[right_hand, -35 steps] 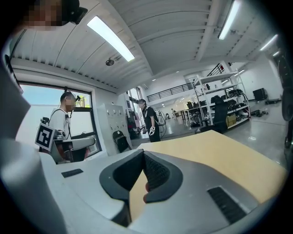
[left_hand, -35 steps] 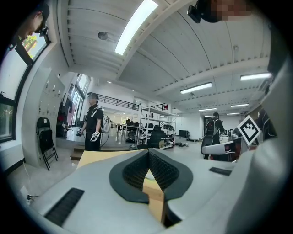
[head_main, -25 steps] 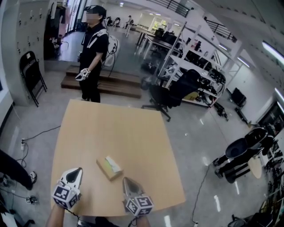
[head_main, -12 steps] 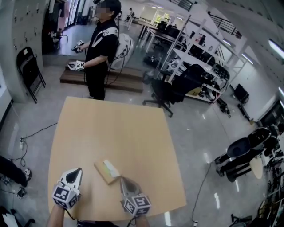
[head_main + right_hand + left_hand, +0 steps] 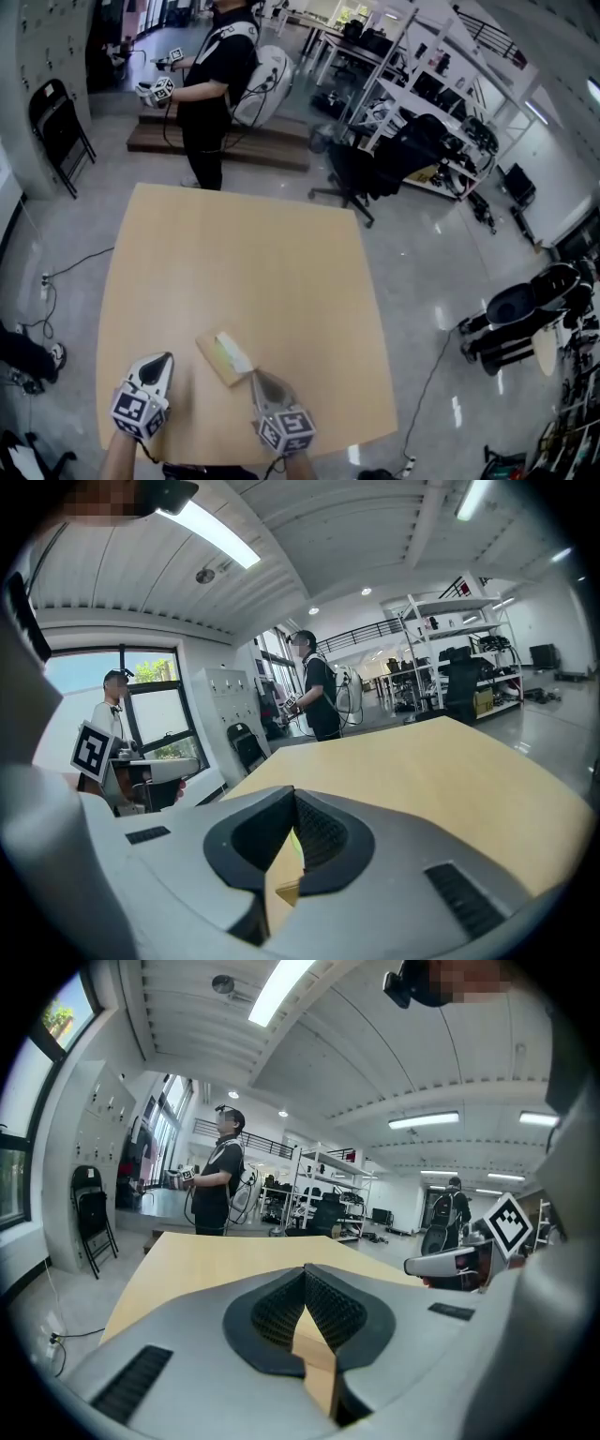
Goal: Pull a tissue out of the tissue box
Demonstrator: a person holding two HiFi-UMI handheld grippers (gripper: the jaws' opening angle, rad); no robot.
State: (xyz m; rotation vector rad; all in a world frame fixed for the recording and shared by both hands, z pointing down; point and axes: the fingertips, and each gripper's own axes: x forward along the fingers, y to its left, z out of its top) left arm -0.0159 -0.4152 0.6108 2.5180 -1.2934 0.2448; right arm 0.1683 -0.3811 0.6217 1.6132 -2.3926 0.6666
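The tissue box (image 5: 223, 357), tan with a pale green-white top, lies flat on the wooden table (image 5: 253, 262) near its front edge. My right gripper (image 5: 254, 374) is shut, its tip right at the box's near right corner. A yellow-green sliver of the box (image 5: 297, 851) shows under the closed jaws of the right gripper (image 5: 293, 795). My left gripper (image 5: 163, 359) is shut with nothing in it, a short way left of the box. In the left gripper view the left gripper (image 5: 305, 1270) points over bare tabletop, and the box is out of sight.
A person in black (image 5: 214, 84) stands beyond the table's far edge holding grippers. A black folding chair (image 5: 54, 127) is at the far left, an office chair (image 5: 361, 178) and shelving at the far right. Cables lie on the floor (image 5: 66, 272).
Both grippers have sunk toward the table, and the right tip has closed in on the box's near corner. The person behind has raised their hands.
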